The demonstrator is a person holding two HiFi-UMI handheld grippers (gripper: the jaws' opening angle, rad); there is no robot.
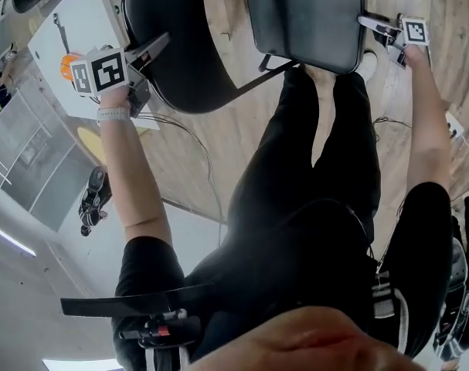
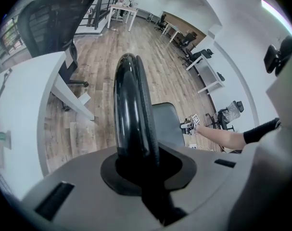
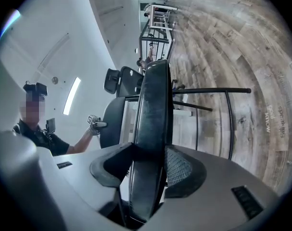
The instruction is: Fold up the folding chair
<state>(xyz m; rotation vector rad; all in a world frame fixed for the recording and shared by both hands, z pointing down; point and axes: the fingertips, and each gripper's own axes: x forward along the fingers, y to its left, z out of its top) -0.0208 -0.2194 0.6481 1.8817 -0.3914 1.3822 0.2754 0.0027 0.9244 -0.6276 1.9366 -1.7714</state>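
Observation:
The folding chair has a round black backrest and a square black seat. In the head view my left gripper grips the backrest's left rim. My right gripper holds the seat's right edge. In the left gripper view the backrest rim runs straight between the jaws of the left gripper, pinched tight. The right gripper view shows the seat edge-on, filling the gap of the right gripper, both pads against it. The thin black leg frame juts out to the right.
A white desk with an orange object stands left of the chair. A mesh office chair sits by that desk. Cables trail over the wooden floor. The person's legs stand directly behind the seat.

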